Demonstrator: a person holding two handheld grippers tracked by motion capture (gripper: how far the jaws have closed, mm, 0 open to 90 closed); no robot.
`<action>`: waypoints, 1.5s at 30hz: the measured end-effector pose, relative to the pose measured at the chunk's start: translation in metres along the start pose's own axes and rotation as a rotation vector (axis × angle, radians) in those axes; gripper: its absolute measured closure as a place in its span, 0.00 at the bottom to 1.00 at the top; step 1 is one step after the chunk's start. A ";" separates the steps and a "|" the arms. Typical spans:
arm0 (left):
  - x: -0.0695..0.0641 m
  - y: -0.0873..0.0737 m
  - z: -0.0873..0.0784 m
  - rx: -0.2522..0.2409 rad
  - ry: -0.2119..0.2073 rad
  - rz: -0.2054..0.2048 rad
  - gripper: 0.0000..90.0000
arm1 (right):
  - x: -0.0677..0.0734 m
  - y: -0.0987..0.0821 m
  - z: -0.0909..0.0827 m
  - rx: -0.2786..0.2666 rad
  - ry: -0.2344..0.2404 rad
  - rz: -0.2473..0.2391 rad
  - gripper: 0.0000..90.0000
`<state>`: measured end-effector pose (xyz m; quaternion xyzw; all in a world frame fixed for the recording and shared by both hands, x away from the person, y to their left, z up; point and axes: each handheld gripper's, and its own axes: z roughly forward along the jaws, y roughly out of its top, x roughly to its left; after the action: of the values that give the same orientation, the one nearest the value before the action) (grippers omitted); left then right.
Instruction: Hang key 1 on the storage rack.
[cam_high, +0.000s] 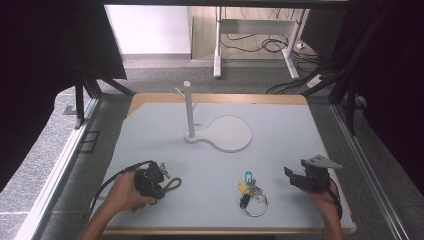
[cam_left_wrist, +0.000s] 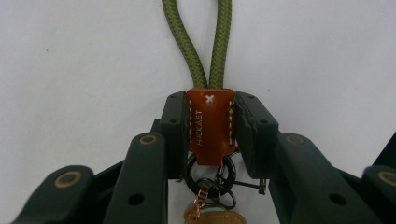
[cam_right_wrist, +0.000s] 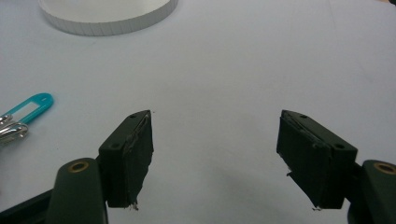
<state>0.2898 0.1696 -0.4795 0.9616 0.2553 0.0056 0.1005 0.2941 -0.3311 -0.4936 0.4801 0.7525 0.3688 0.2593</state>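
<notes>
1. On the pale grey table (cam_high: 280, 130), a white peg stand (cam_high: 189, 107) rises far from me.
2. My left gripper (cam_left_wrist: 210, 121) clamps the leather tab (cam_left_wrist: 210, 126); its green cord loop (cam_left_wrist: 201, 42) runs straight ahead.
3. My right gripper (cam_right_wrist: 215, 154) gapes empty beside the key bunch (cam_high: 251, 192).

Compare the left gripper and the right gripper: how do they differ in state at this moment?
The left gripper is shut on the brown leather tab of the green cord keychain; the right gripper is open and holds nothing. The left gripper has metal rings beneath its tab; the right gripper has bare table between its jaws, with the teal key tag off to its side. Both are hand-held low over the table.
</notes>
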 end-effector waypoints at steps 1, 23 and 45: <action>0.000 0.000 0.000 -0.003 0.005 0.001 0.74 | 0.000 0.000 0.000 0.000 -0.001 0.000 0.30; 0.002 -0.008 -0.072 -0.246 -0.001 -0.048 0.74 | -0.002 -0.001 -0.001 -0.002 -0.009 0.009 0.30; 0.016 0.017 -0.110 -0.287 0.019 -0.042 0.74 | -0.005 -0.003 -0.004 -0.008 -0.010 0.025 0.30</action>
<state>0.3049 0.1838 -0.3695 0.9316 0.2729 0.0489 0.2350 0.2915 -0.3374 -0.4938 0.4901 0.7438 0.3724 0.2605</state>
